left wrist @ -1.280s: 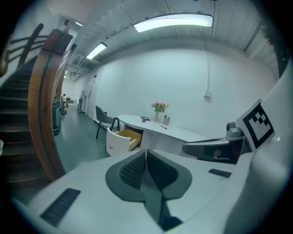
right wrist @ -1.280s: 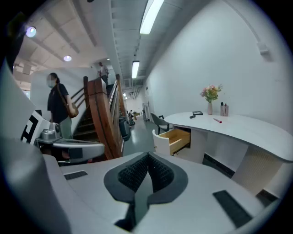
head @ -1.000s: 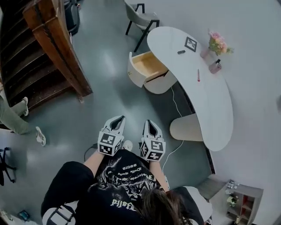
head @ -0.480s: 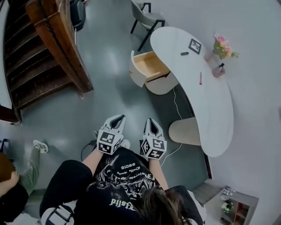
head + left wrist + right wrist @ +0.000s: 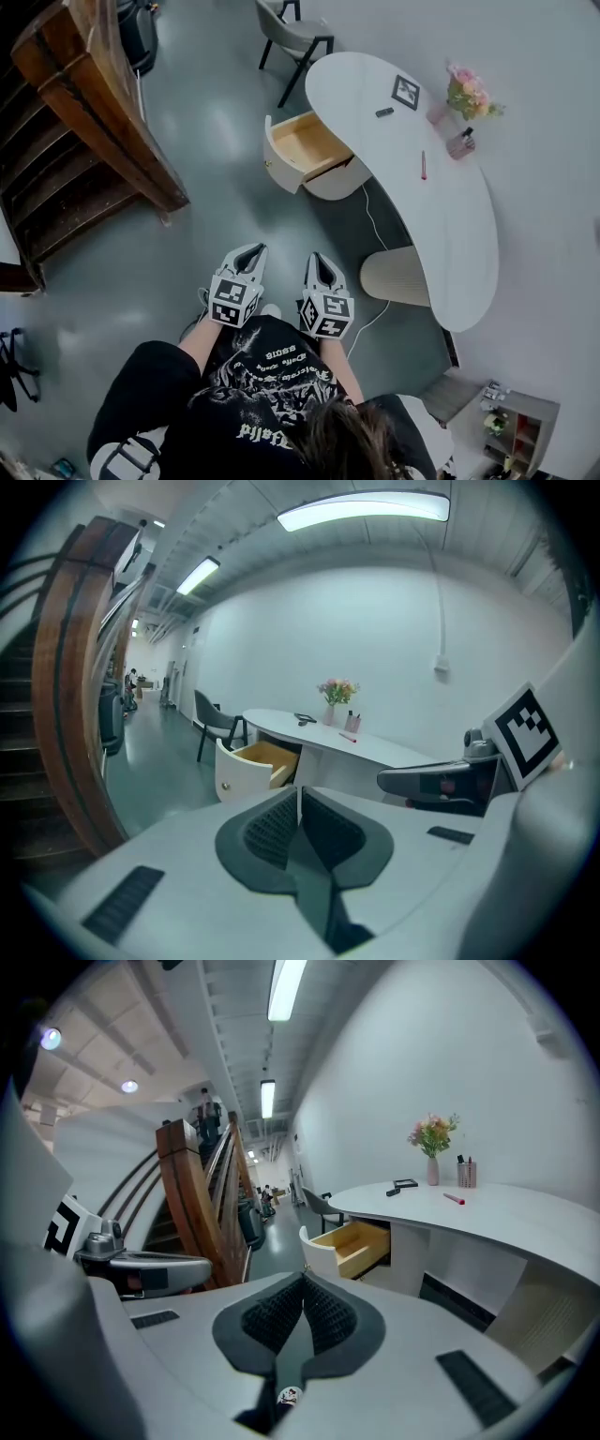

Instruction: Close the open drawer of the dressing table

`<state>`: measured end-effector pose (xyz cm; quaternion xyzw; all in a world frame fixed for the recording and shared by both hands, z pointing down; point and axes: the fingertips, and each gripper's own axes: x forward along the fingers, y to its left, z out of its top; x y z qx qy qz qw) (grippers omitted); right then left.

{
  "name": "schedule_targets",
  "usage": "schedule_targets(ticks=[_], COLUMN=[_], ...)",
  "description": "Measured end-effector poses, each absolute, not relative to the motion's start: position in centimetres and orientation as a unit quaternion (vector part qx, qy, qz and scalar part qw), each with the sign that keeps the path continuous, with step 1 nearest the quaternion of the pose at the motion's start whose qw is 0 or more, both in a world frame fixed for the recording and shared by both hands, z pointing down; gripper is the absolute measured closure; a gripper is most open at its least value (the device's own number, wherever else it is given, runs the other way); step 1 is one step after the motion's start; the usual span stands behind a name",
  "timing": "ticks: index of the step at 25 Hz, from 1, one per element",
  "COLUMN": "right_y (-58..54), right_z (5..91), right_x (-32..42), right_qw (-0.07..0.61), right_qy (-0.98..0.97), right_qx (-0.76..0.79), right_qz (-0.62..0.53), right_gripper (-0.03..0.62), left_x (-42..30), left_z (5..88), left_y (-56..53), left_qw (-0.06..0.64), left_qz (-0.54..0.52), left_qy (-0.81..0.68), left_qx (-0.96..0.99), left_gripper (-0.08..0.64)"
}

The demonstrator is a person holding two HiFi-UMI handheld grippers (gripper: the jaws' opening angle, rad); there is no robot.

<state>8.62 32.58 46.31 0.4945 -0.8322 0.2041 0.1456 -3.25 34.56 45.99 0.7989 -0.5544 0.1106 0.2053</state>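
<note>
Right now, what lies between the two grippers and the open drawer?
Bare floor, in the head view, from left gripper and right gripper to the drawer; a cable lies aside.

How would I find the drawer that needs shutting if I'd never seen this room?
Look for the long, curved white dressing table against the wall. At its end nearest the grey chair, the drawer sticks out over the floor. Its light wooden inside shows behind a rounded white front, unlike the plain beige pedestal further along.
</note>
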Motion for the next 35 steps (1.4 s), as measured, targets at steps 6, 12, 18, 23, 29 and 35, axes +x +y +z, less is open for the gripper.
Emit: schedule_targets(ticks=[6, 12, 18, 23, 29, 35], right_y=[28.1, 24.4, 21.9, 20.6, 19.4, 18.4], right_z=[46.7, 46.8, 47.2, 47.3, 47.7, 47.8], right_x=[6.7, 3.9, 1.9, 1.0, -0.2, -2.2], right_qw=[0.155, 0.152, 0.153, 0.149, 0.142, 0.141], right_qy=[-0.818, -0.802, -0.788, -0.771, -0.764, -0.774], right_qx=[0.513, 0.536, 0.557, 0.58, 0.586, 0.573], right_qz=[0.208, 0.215, 0.215, 0.218, 0.229, 0.231], right_gripper=[0.566, 0.566, 0.566, 0.566, 0.566, 0.566], left_x=[-5.1, -7.2, -9.2, -9.9, -10.7, -12.7], left_z=[46.2, 46.5, 47.0, 47.1, 47.3, 47.4], left_y=[29.5, 25.1, 21.4, 19.3, 18.1, 16.9], left_qw=[0.21, 0.211, 0.21, 0.204, 0.19, 0.196], left_qz=[0.113, 0.117, 0.118, 0.124, 0.135, 0.136], left_qy=[-0.529, -0.495, -0.47, -0.446, -0.432, -0.449], left_qx=[0.815, 0.834, 0.849, 0.863, 0.871, 0.861], left_gripper=[0.529, 0.529, 0.529, 0.529, 0.529, 0.529])
